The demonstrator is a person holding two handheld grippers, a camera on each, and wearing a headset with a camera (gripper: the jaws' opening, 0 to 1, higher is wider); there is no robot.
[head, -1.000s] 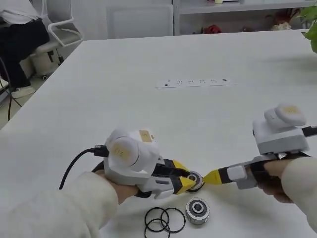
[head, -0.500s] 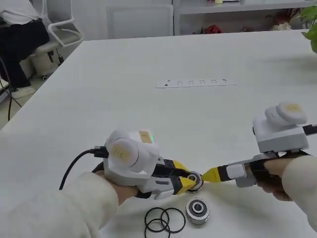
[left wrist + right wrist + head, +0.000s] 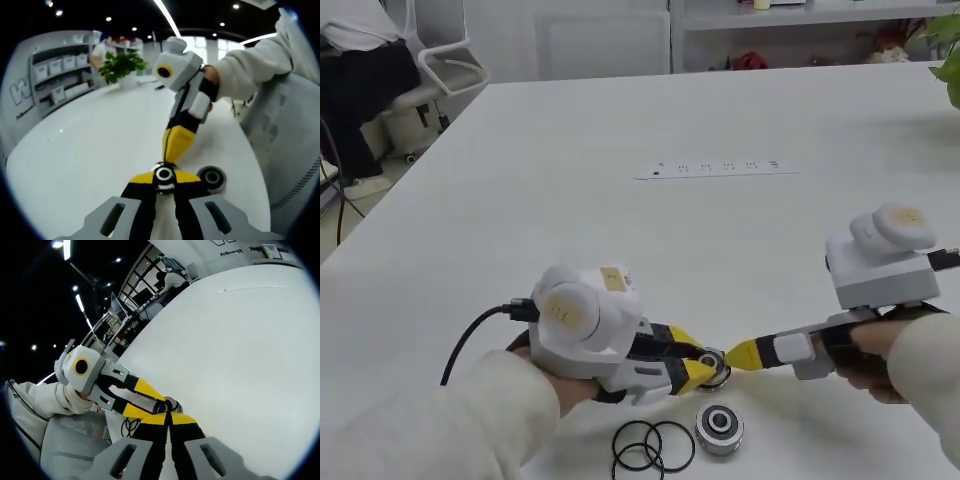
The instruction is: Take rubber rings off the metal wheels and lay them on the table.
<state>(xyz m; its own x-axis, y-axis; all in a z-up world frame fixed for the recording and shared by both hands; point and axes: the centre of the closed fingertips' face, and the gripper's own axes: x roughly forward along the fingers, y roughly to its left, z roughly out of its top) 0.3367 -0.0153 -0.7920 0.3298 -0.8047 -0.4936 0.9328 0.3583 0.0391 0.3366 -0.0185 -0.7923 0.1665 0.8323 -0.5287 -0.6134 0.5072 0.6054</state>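
Observation:
My left gripper (image 3: 700,371) (image 3: 164,180) is shut on a small metal wheel (image 3: 714,364) (image 3: 164,173), held just above the white table (image 3: 620,220). The right gripper (image 3: 731,357) (image 3: 170,416) has its yellow jaws shut, tips touching that wheel's (image 3: 171,403) right edge. Whether they pinch a rubber ring is hidden. A second metal wheel (image 3: 720,425) (image 3: 212,178) lies flat on the table near me. A few loose black rubber rings (image 3: 645,445) (image 3: 131,426) lie overlapping to its left.
A flat power strip (image 3: 715,166) lies mid-table. A black cable (image 3: 470,335) trails from the left gripper. An office chair (image 3: 445,60) and a seated person stand beyond the far left corner. A potted plant (image 3: 122,65) sits at the table's far right edge.
The right gripper has slid slightly left, bringing its tips against the held wheel. The left gripper and the things on the table have stayed put.

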